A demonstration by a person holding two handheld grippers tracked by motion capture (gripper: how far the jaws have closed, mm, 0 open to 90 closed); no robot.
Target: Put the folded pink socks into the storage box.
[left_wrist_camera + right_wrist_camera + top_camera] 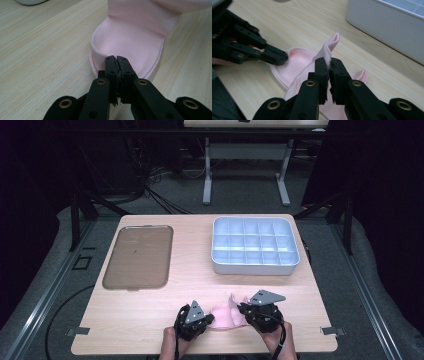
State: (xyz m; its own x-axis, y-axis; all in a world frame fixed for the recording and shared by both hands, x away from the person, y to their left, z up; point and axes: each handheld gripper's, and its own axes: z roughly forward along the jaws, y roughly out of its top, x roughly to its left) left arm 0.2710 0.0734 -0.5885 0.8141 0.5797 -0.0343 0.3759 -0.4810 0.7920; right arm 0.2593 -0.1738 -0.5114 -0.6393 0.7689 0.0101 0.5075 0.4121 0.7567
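Pink cloth (227, 315): we see it at the near edge of the surface (200, 270), between our two tools, partly lifted and folded.
Left tool (116, 59): we have it pinched tight on the cloth's rolled hem.
Right tool (329, 62): we have it clamped on a raised fold of the same cloth, a peak standing above the jaws.
Handling: we judge it light, soft and limp; it sags wherever we leave it unsupported, so hems and edges give the surest hold.
Surroundings: we note a grey compartment tray (256, 246) far right, a flat dark tray (139, 256) far left, both well apart from the cloth.
Obstruction: we judge nothing blocks us.
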